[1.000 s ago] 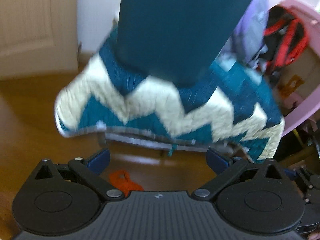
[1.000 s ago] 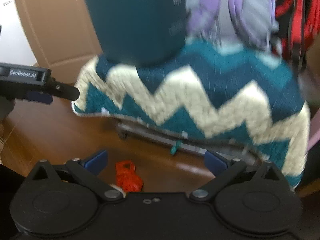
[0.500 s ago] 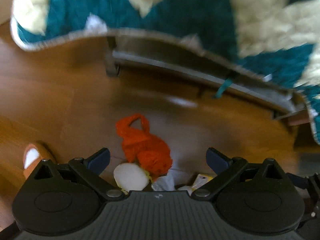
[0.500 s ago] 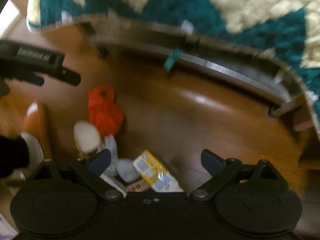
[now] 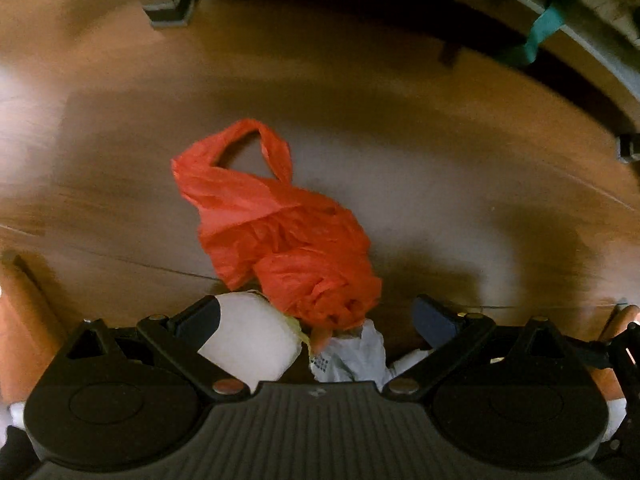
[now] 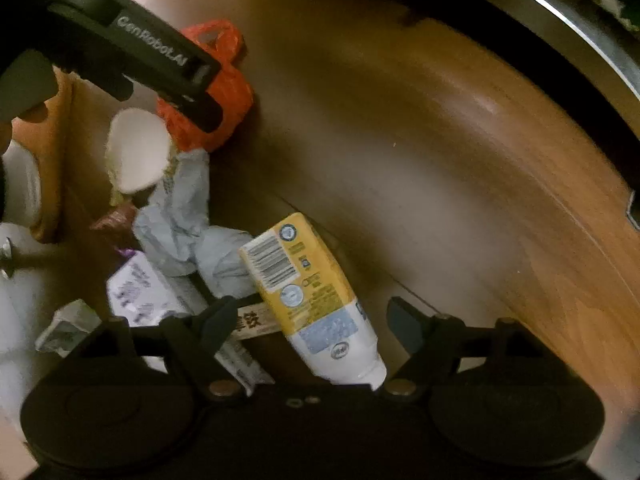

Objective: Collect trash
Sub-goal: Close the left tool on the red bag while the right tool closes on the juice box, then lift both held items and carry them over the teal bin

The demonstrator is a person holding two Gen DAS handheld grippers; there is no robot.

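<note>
Your left gripper [image 6: 200,92], marked "GenRobot.AI", and right gripper [image 6: 316,320] are both spread, unloaded. One orange bag [image 5: 280,228]; beside it one white cup [image 6: 138,150], one barcoded yellow tube [image 6: 308,288].

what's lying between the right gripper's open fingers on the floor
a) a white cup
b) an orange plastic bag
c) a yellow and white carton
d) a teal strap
c: in the right wrist view the yellow and white carton lies on the floor between the open fingers of the right gripper, while the orange plastic bag and the white cup sit farther off, under the left gripper.
</note>
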